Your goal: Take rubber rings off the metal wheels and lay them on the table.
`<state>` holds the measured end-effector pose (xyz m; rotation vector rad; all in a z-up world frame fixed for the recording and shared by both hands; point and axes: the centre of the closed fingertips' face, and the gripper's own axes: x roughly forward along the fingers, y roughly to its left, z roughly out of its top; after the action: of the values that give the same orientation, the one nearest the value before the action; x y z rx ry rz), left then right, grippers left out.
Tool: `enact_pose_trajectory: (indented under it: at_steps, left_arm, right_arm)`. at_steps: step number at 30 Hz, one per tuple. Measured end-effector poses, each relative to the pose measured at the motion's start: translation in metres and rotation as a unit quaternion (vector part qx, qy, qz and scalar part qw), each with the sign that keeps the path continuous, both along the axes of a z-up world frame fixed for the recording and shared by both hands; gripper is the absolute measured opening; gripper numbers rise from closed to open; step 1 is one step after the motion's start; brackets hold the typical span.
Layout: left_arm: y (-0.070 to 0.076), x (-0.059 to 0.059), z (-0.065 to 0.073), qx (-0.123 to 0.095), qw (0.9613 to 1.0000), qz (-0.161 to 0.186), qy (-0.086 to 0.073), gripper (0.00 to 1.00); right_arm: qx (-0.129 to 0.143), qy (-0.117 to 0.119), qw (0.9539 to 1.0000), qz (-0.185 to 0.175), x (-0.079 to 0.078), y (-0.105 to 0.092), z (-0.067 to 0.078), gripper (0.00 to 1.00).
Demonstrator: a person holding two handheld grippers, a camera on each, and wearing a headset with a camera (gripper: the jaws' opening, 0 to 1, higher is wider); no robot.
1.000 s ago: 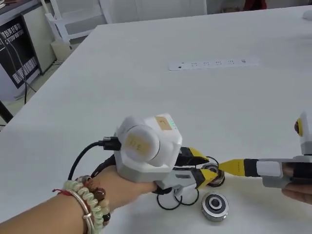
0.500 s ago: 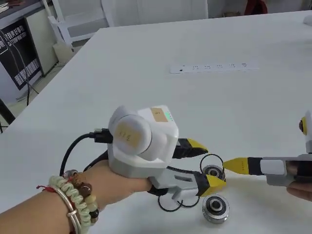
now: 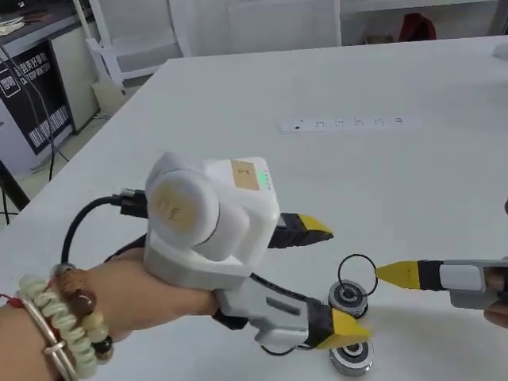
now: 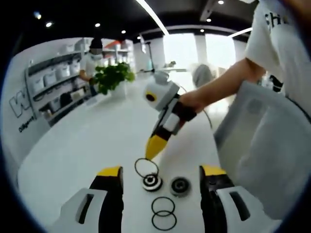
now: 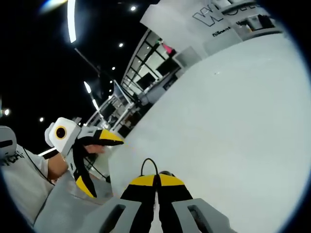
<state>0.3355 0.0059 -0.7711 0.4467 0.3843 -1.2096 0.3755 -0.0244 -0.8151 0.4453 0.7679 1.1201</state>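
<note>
The right claw point(image 3: 394, 274), clenched on a thin rubber ring point(image 3: 357, 271), pinched its edge above a metal wheel point(image 3: 348, 295); the ring looked light and floppy. The left claw point(image 3: 332, 282) hung released.

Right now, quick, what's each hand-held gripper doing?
Left hand-held gripper: open, holding nothing.
Right hand-held gripper: shut on a rubber ring.
</note>
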Motion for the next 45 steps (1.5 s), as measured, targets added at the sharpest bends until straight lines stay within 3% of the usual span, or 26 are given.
enact_pose_trajectory:
  at_steps: [5,10,14,18,23,30,37,45]
  left_arm:
    - [0.023,-0.005,0.009,0.016,0.9998,0.007,-0.009,0.68]
    - [0.051,-0.009,0.012,0.046,0.9984,0.022,-0.025,0.7]
    - [0.064,-0.014,0.018,0.041,0.9984,0.031,-0.023,0.74]
    - [0.079,-0.02,0.025,0.04,0.9977,0.043,-0.033,0.78]
    - [0.096,-0.024,0.03,0.016,0.9966,0.075,-0.028,0.78]
    - [0.129,-0.029,0.033,-0.001,0.9907,0.132,-0.031,0.79]
    - [0.147,-0.035,0.034,-0.02,0.9845,0.171,-0.032,0.81]
    - [0.159,-0.048,0.03,-0.022,0.9797,0.197,-0.03,0.83]
  right_arm:
    - [-0.006,-0.01,0.9999,0.003,-0.003,-0.004,0.006,0.0]
    - [-0.013,-0.02,0.9997,0.004,-0.005,-0.007,0.011,0.0]
    - [-0.015,-0.026,0.9995,0.002,-0.006,-0.01,0.016,0.0]
    - [-0.009,-0.024,0.9997,0.002,-0.007,-0.011,0.022,0.0]
    - [-0.014,-0.033,0.9993,0.008,-0.008,-0.013,0.031,0.0]
    - [-0.015,-0.048,0.9985,0.019,-0.012,-0.01,0.045,0.0]
    - [-0.024,-0.068,0.9965,0.042,-0.018,0.0,0.058,0.0]
    - [-0.018,-0.076,0.9947,0.066,-0.028,0.018,0.071,0.0]
